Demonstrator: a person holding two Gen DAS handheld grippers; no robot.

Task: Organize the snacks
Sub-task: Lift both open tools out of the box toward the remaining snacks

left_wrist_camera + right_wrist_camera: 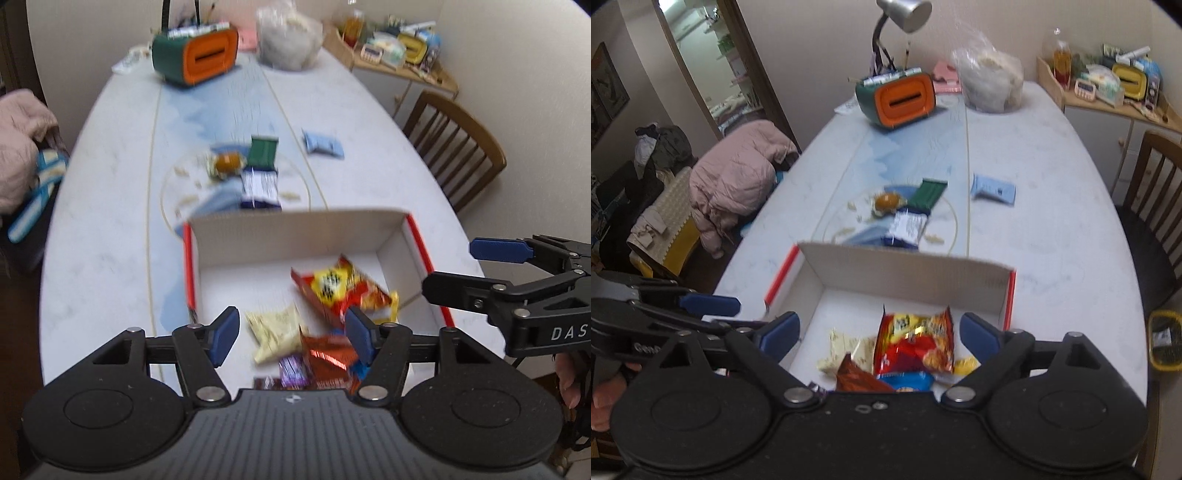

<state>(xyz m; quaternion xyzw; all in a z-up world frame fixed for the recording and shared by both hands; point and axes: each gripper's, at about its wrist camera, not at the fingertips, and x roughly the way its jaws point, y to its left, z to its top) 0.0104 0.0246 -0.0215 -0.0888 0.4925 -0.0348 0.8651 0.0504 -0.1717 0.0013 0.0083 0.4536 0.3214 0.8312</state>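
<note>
A white cardboard box point(295, 221) point(905, 262) with red outer sides stands open on the table. Inside lie a red-and-yellow packet point(343, 286) point(914, 339), a cream packet point(275, 328) point(846, 349), an orange foil packet point(325, 354) and a purple one point(291, 371). My left gripper point(293, 332) point(738, 317) hangs open over the box's near left part, holding nothing. My right gripper point(881, 330) point(476, 271) is open and empty above the near right part. Beyond the box lie a dark blue packet point(258, 188) point(905, 230), a green packet point(262, 153), a light blue packet point(323, 146) and a round brown wrapped snack point(226, 164).
An orange-and-green organizer point(195, 55) and a clear plastic bag point(288, 37) stand at the table's far end. A wooden chair point(454, 147) is at the right edge. A pink jacket point(735, 181) lies on a seat to the left. A cluttered shelf point(1108, 92) fills the far right corner.
</note>
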